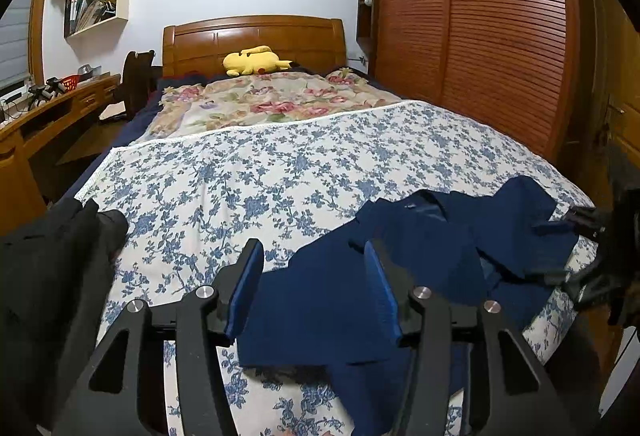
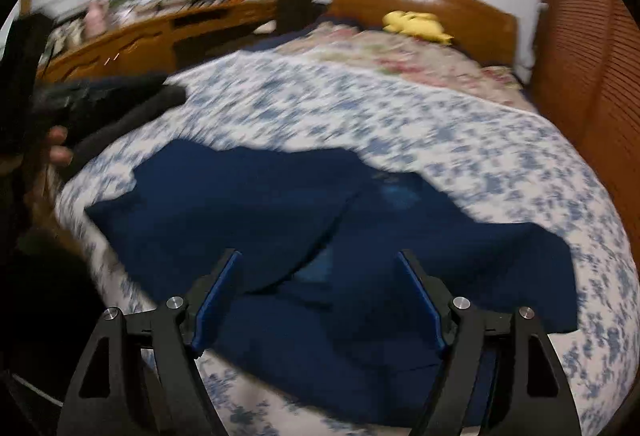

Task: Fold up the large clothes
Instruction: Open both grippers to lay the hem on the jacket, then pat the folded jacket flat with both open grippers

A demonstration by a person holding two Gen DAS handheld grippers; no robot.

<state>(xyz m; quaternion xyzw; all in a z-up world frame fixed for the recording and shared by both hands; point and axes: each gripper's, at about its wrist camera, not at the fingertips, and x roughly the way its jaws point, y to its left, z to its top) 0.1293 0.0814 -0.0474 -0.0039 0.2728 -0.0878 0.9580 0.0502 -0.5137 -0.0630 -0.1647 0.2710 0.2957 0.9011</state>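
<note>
- Navy garment (image 1: 340,300) lies crumpled on the near end of the bed (image 1: 248,172), on the blue-flowered cover, one part trailing toward the right edge.
- Left gripper (image 1: 314,276) hovers over the garment's left portion — fingers spread wide, nothing between them.
- Right gripper (image 2: 320,292) hangs above the garment's middle, fingers likewise apart and empty; that view is smeared.
- Judged step: early, cloth not yet laid flat, no fold made.
- Next move likely calls for each gripper to pinch an edge or corner and draw the cloth out flat.
- Black clothing (image 1: 52,268) sits at the bed's left edge.
</note>
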